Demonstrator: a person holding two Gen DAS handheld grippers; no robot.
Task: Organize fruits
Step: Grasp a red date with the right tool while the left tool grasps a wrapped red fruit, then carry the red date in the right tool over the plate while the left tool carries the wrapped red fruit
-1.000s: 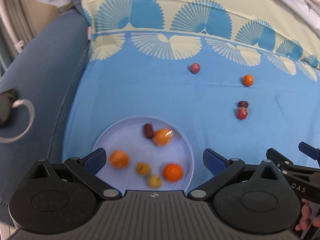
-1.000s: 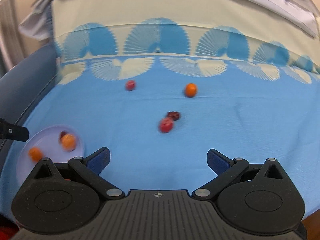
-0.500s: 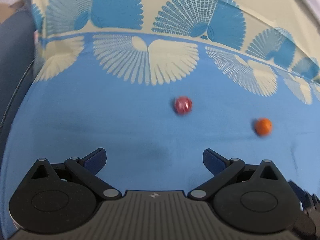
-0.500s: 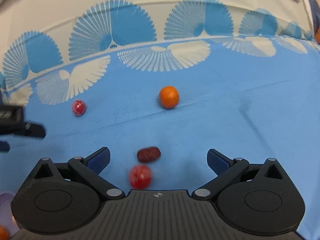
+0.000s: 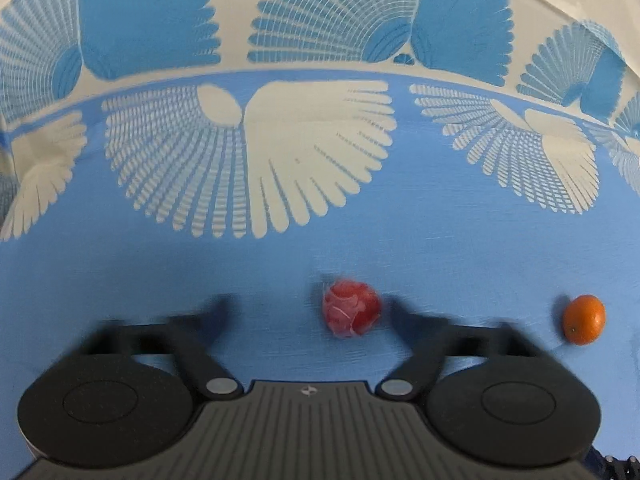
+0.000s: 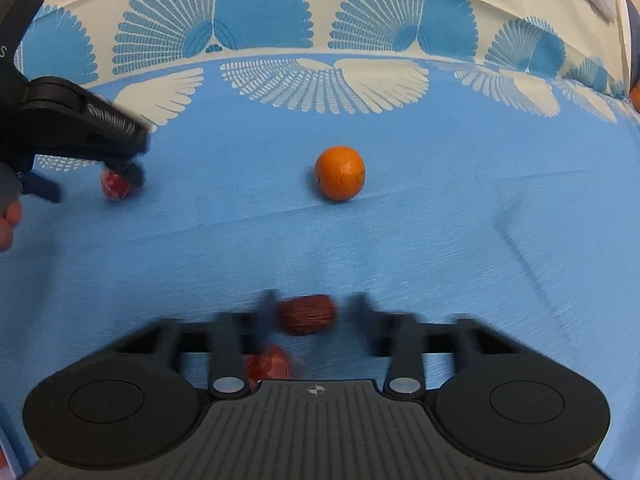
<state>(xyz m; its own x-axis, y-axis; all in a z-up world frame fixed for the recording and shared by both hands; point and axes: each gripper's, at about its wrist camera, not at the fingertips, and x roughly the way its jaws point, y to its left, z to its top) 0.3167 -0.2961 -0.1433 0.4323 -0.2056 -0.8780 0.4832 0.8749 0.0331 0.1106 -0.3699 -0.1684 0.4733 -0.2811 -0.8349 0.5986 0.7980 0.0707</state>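
The left hand-held gripper [image 5: 308,312] points steeply downward, its jaws closing and blurred with motion, a gap between the fingertips. The right hand-held gripper [image 6: 314,308] points down at a similar slant, jaws likewise closing and blurred. A person's fingers [image 6: 7,224] show at the left gripper's handle in the right wrist view.

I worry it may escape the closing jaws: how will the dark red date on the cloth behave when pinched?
The dark red date looks oblong and wrinkled, so it probably rolls little. It seems small and light, likely firm enough for a pinch.
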